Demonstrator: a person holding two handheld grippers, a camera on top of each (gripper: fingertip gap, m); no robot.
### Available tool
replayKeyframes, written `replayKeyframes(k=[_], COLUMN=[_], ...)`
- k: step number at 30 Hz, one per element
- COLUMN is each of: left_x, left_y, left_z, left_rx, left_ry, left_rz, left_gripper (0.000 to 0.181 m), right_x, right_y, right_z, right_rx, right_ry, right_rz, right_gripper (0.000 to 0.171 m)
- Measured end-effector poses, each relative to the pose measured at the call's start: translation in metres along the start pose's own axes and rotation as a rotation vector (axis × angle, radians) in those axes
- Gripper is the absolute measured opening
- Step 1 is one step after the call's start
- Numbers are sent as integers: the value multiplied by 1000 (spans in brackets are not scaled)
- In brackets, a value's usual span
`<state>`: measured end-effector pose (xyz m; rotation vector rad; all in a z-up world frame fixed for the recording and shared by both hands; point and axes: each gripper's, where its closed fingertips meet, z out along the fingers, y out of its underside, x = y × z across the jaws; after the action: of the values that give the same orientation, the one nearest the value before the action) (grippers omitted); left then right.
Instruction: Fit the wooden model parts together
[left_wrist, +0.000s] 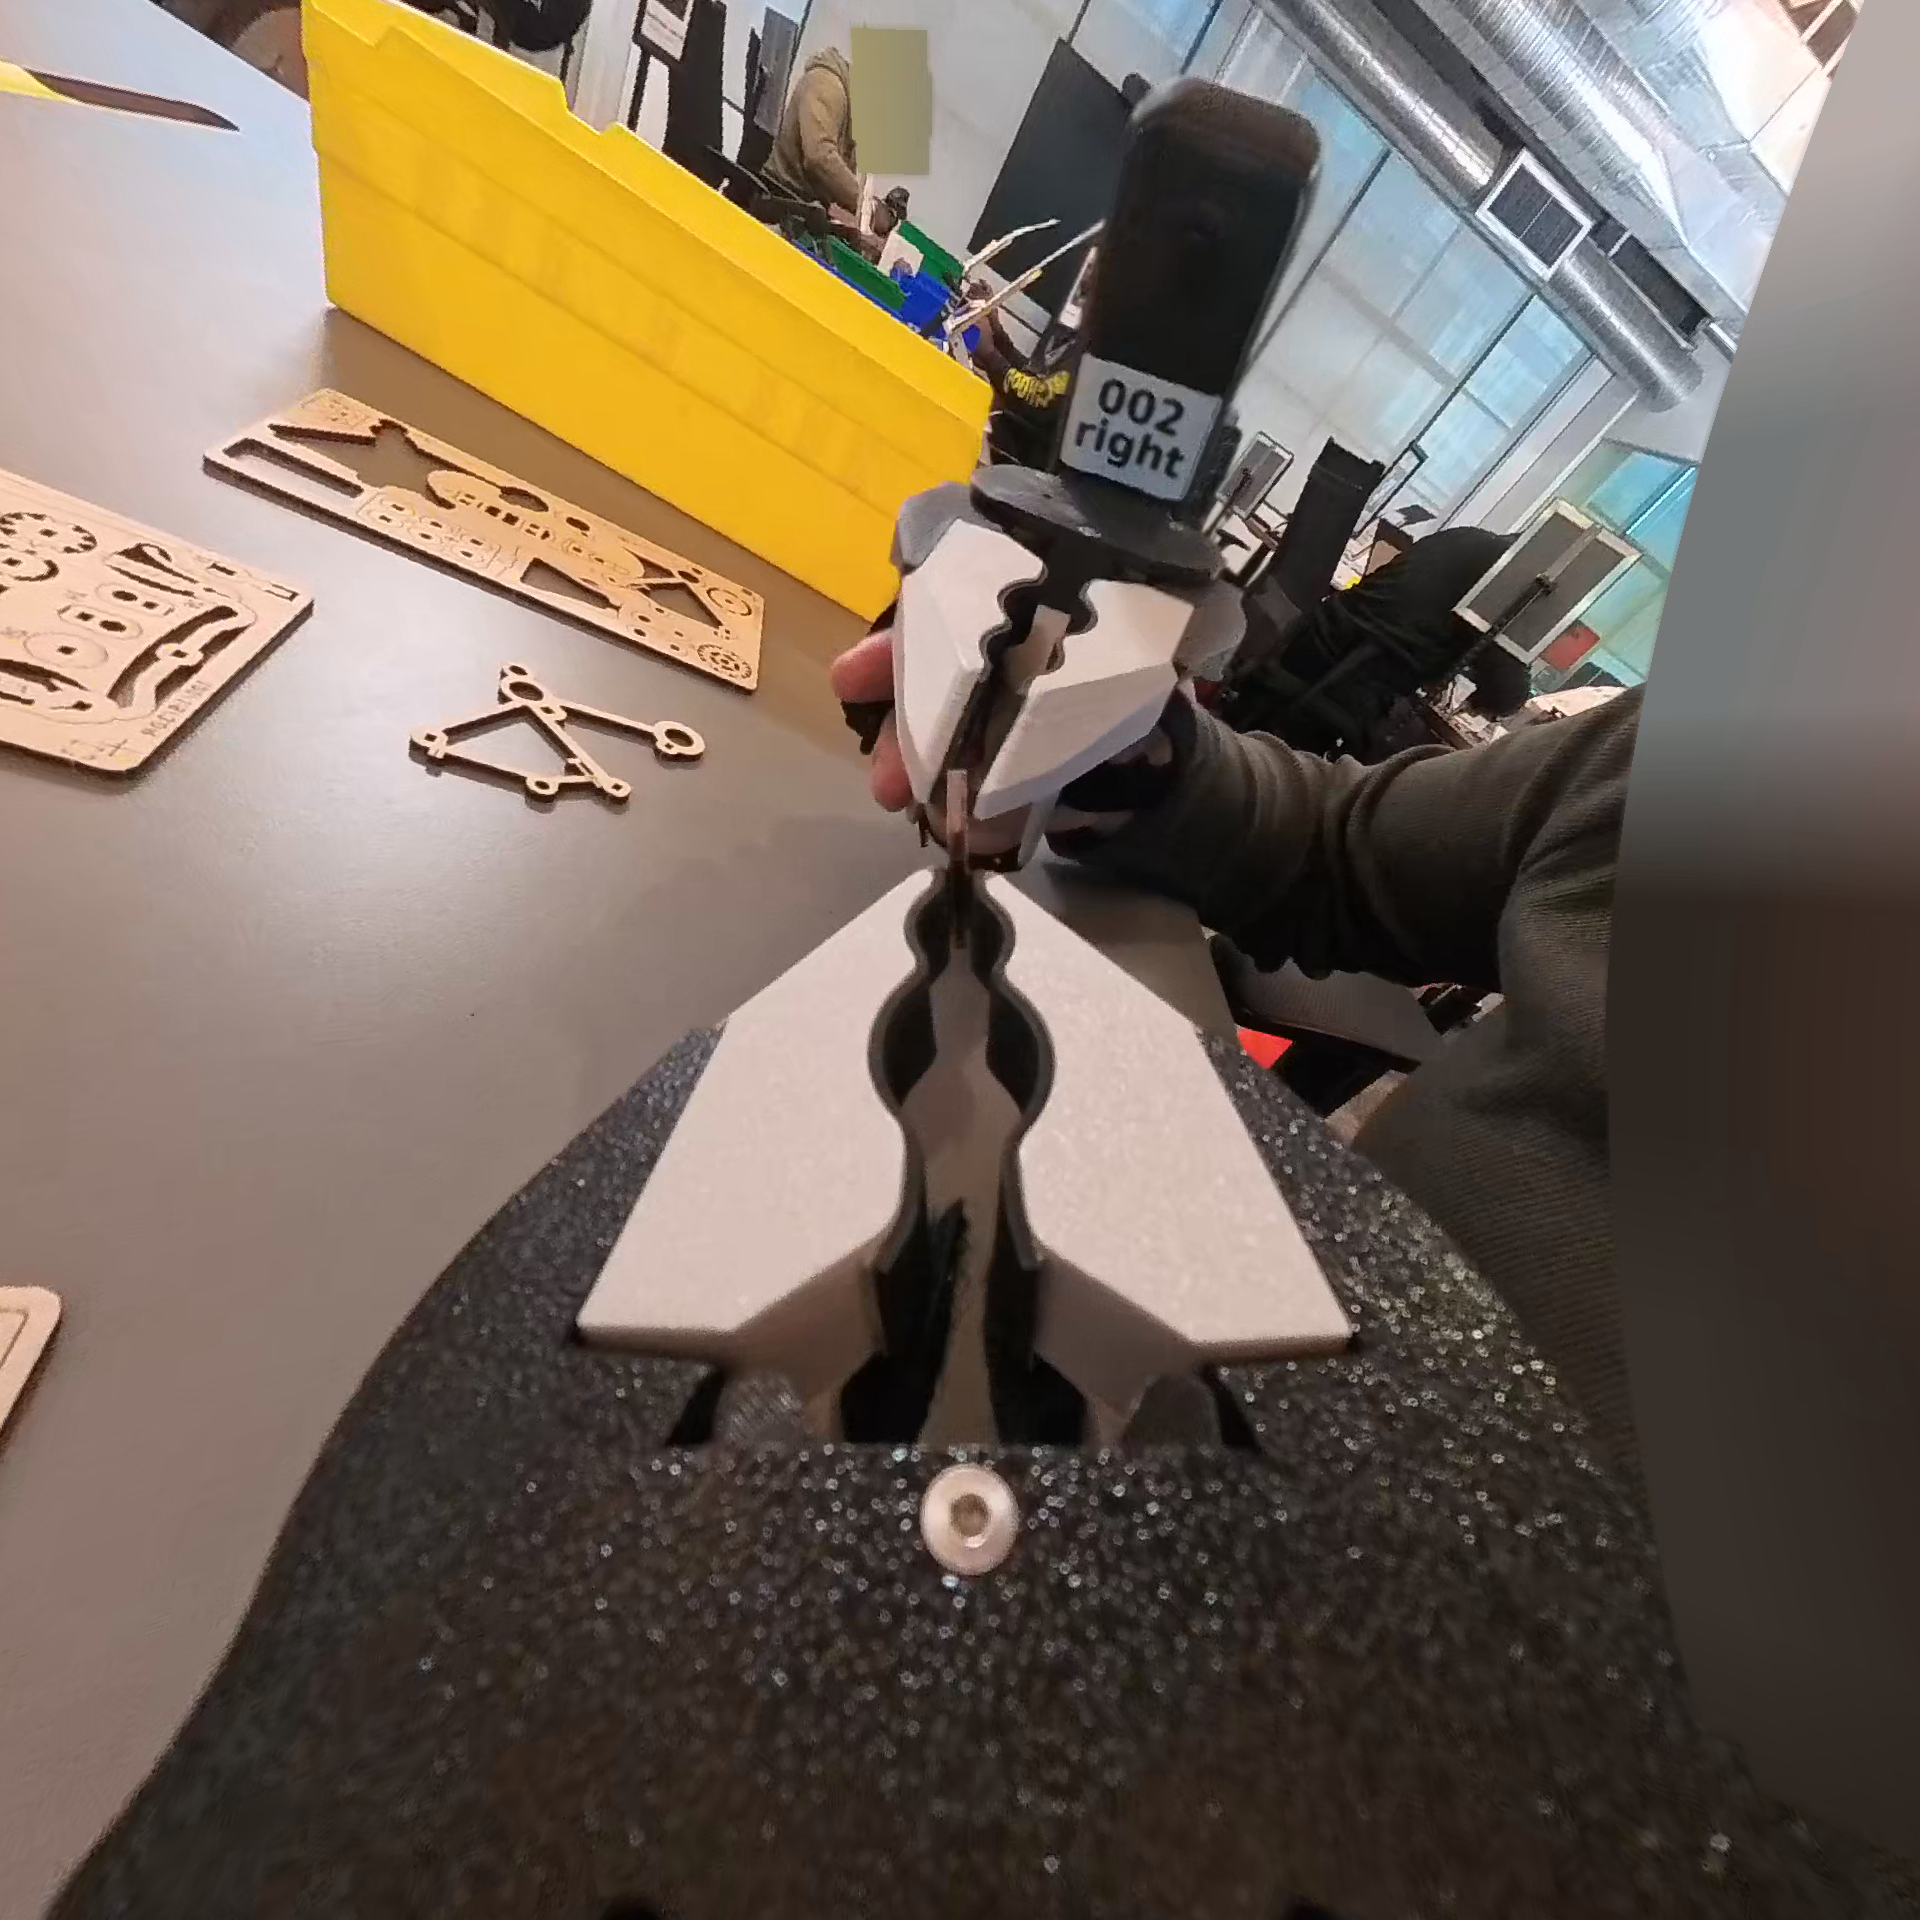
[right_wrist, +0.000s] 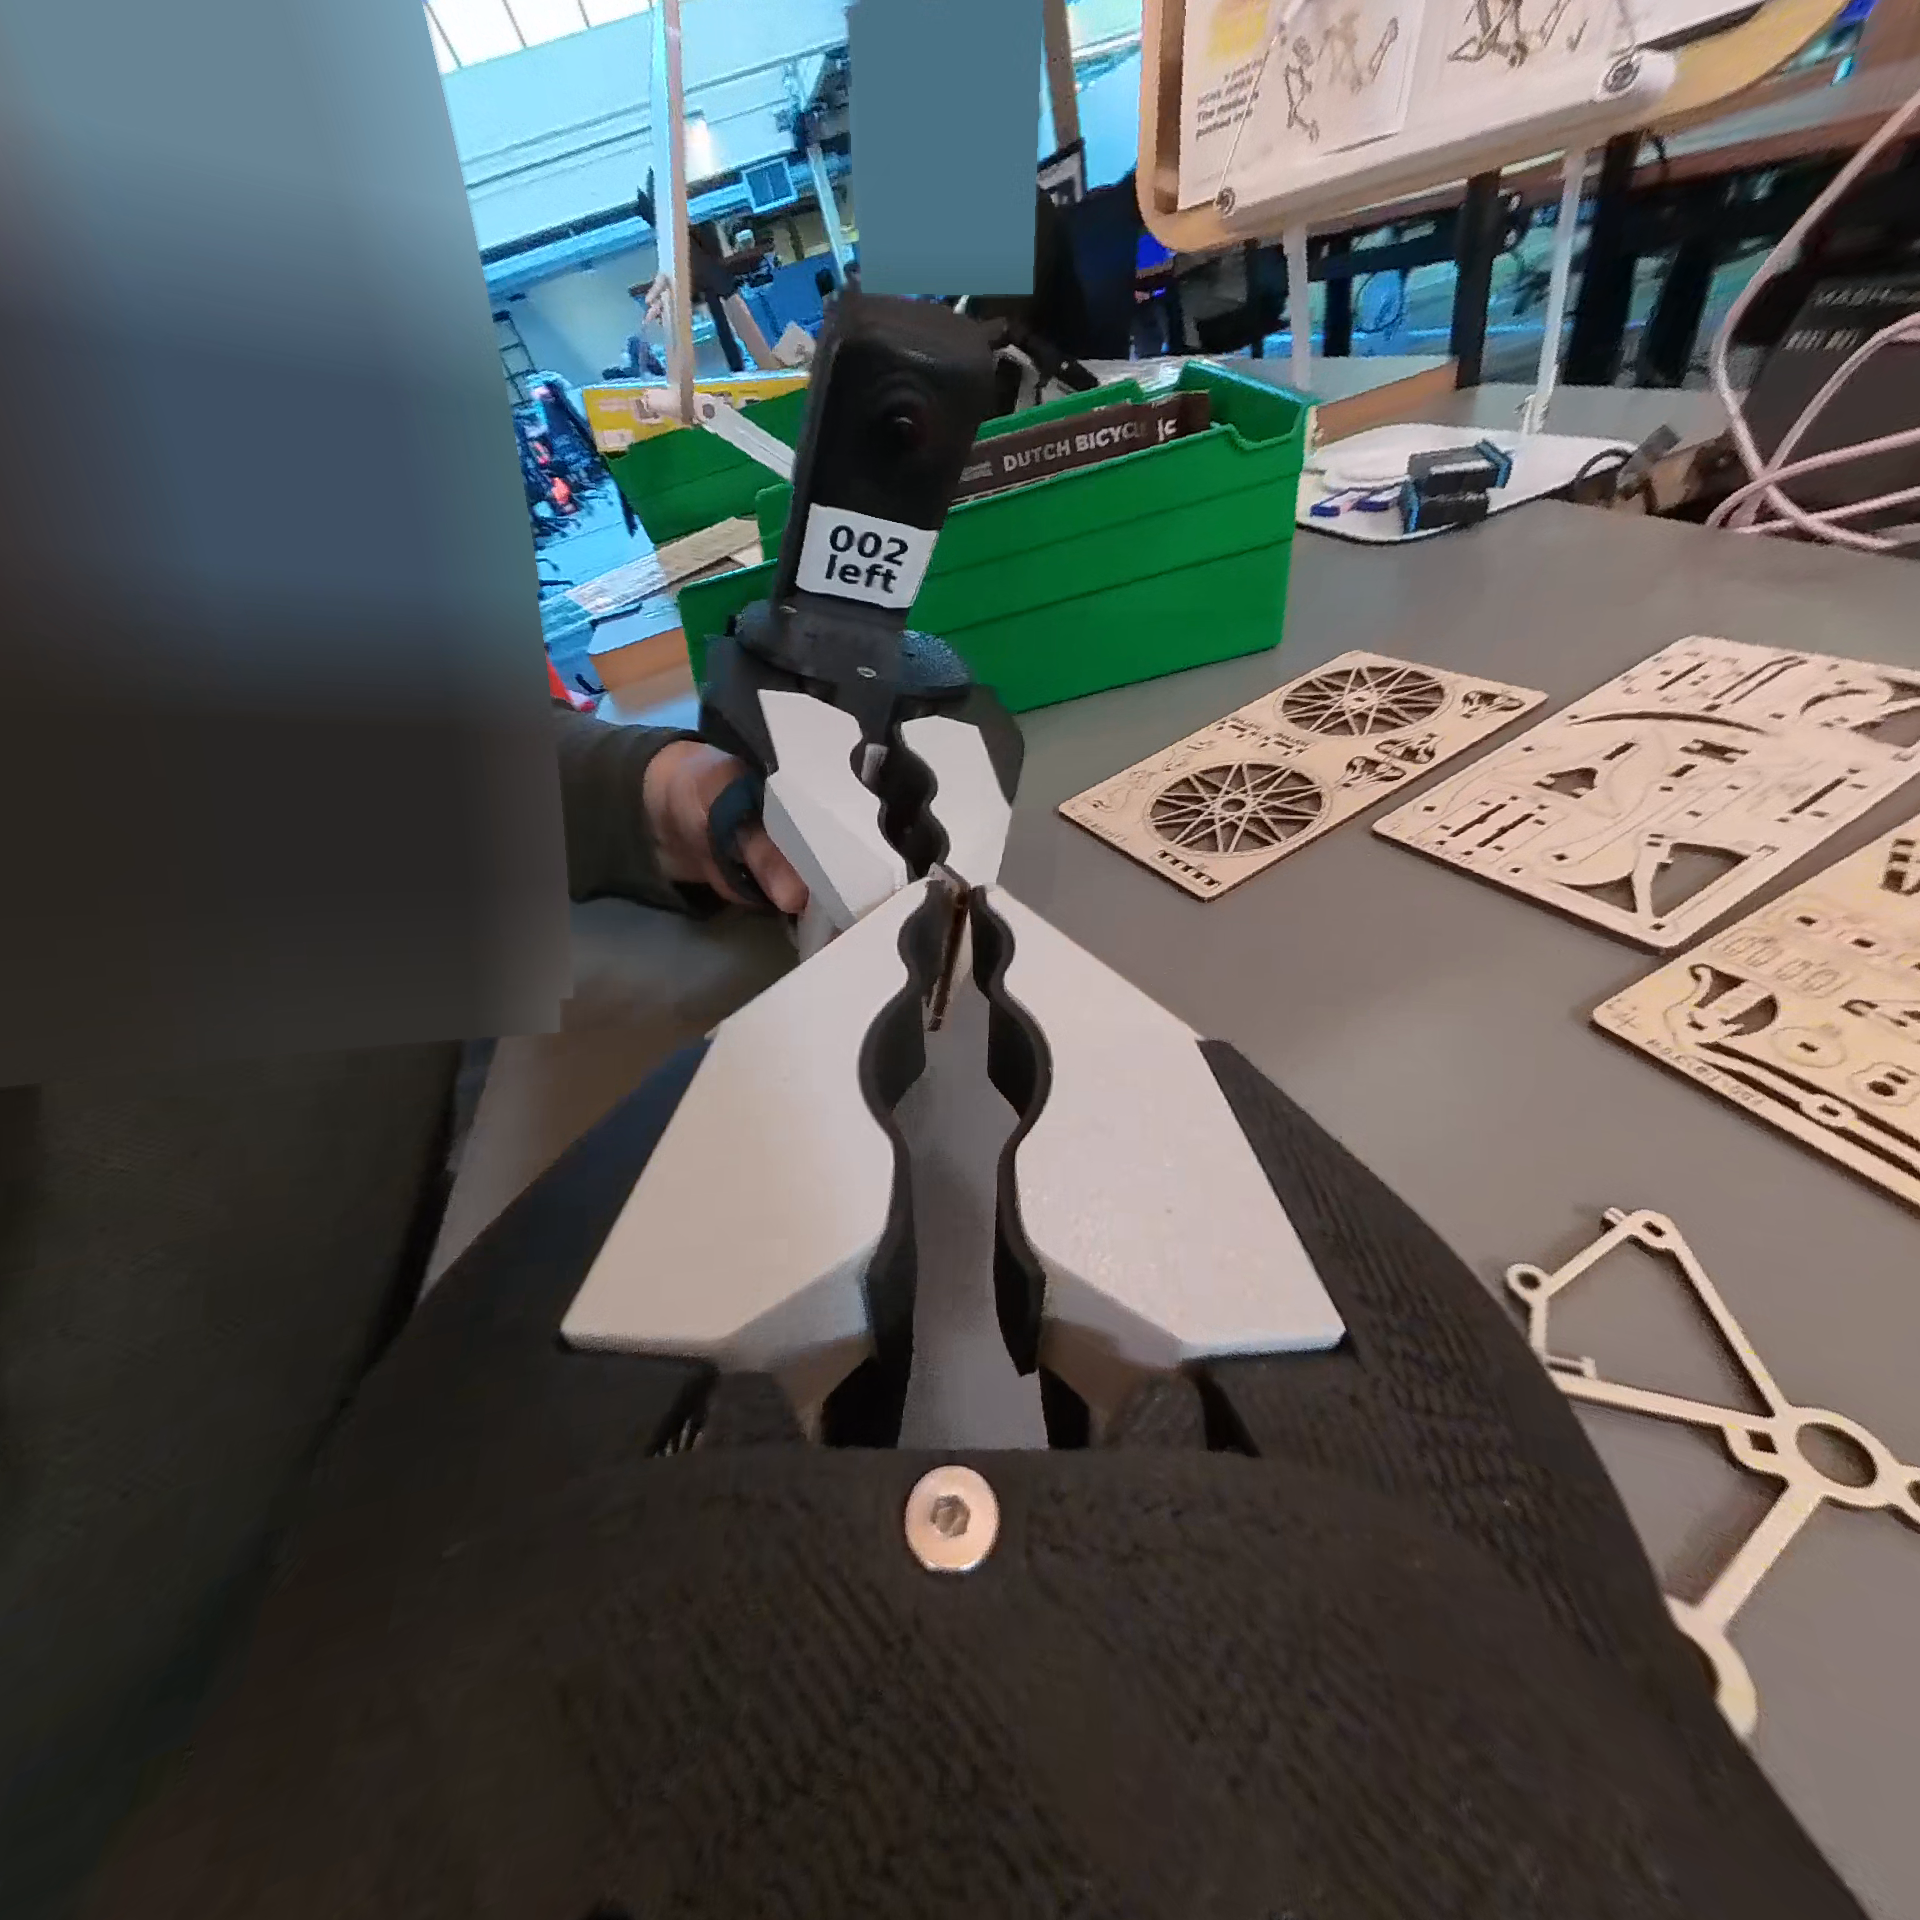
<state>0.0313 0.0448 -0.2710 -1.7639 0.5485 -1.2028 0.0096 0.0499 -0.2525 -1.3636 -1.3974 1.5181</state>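
Note:
My left gripper and right gripper meet tip to tip above the table. A small flat wooden part, seen edge-on, is pinched in the right gripper's tips. The same thin part shows in the left wrist view, running from the right gripper into the left gripper's nearly closed tips. I cannot tell whether it is one piece or two joined. The left gripper shows opposite in the right wrist view. A loose wooden triangular frame lies flat on the table.
Laser-cut wooden sheets lie on the table: two at the left, and several to the right in the right wrist view. A yellow bin and a green bin stand behind. An instruction board stands at the back. The grippers are tip to tip, or close to it.

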Motion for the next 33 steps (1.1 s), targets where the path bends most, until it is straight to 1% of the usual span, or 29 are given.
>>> replayKeyframes(k=[5, 12, 16, 19, 23, 27, 29, 33], left_x=[-1, -2, -4, -3, -1, 1, 0, -1], left_y=[-1, -2, -11, -14, -15, -21, -21, -20], left_z=[-2, -3, -5, -6, -6, -7, -7, -6], left_rx=[5, 7, 77, 99, 110, 156, 150, 143], left_ry=[5, 1, -51, -28, -29, 24, 39, 40], left_rz=[-12, -10, 35, 16, 36, -37, -78, -90], left_gripper=[1, 0, 2, 1, 1, 3, 1, 1], right_x=[0, 1, 3, 3, 2, -1, 0, 1], right_y=[4, 4, -1, -2, -4, -1, -1, -1], right_z=[-1, 0, -2, -2, -3, -1, -1, -1], right_rx=[-19, 0, 33, 45, 56, 43, 46, 55], right_ry=[-36, -49, -66, -74, -85, -103, -104, -108], right_rz=[48, 97, 152, 168, 171, 176, 184, 195], right_gripper=[1, 1, 0, 0, 0, 0, 0, 0])
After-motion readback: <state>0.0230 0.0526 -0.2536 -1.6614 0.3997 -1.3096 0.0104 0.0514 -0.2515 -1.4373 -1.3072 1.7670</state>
